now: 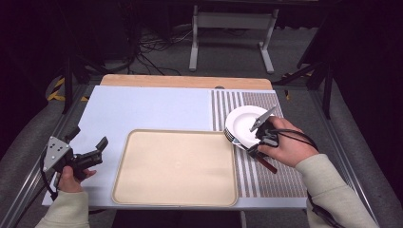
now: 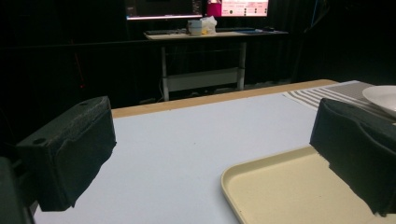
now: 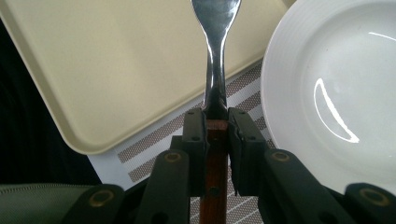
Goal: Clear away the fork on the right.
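My right gripper (image 1: 264, 137) is shut on a metal utensil (image 3: 217, 56) with a brown wooden handle (image 1: 269, 166). It hovers at the near edge of a white plate (image 1: 241, 124). In the right gripper view the jaws pinch the utensil where metal meets wood. Its head runs out of the top of that view, above the corner of a beige tray (image 3: 116, 56), with the plate (image 3: 285, 93) to the right. My left gripper (image 1: 90, 138) is open and holds nothing. It is held low over the pale blue mat, left of the tray (image 1: 176, 166).
The plate sits on a brown-and-white striped placemat (image 1: 278, 183) at the right of the pale blue mat (image 1: 152, 107). A wooden table edge (image 1: 185, 80) runs along the back. Beyond it are a desk frame, cables and dark floor.
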Available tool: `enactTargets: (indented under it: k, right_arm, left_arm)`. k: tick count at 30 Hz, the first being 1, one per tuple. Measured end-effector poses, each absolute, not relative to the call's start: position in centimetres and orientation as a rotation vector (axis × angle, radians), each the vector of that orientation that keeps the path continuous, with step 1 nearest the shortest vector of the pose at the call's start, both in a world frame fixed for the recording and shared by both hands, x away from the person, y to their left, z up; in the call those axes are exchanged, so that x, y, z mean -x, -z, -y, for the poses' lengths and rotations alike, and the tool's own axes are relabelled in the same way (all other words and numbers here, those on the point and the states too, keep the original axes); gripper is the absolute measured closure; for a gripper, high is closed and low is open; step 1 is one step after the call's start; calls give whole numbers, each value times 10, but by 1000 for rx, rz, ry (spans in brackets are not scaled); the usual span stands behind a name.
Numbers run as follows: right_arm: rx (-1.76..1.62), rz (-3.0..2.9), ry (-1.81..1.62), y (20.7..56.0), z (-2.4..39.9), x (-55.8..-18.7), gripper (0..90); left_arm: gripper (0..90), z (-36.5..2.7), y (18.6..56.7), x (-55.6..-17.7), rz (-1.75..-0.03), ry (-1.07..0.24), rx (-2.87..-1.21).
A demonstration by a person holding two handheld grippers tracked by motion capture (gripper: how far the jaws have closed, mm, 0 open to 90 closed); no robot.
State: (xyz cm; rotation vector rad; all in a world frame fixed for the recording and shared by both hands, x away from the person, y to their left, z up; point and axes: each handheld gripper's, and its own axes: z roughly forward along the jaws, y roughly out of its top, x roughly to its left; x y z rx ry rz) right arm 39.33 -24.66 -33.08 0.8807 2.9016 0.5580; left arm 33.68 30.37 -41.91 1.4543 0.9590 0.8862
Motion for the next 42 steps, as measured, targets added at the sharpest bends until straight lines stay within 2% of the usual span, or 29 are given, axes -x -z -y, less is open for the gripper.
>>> enactTargets:
  k: [28,42]
  right_arm:
    - [-1447,-2741,-752,331,211,-405,780]
    - [-1575,-2739,-714,351,190,-410,780]
  left_arm:
    - [8,-304,418,-336,-953,-890,-1454]
    - [8,-306,418,-336,-950,-892,-1453]
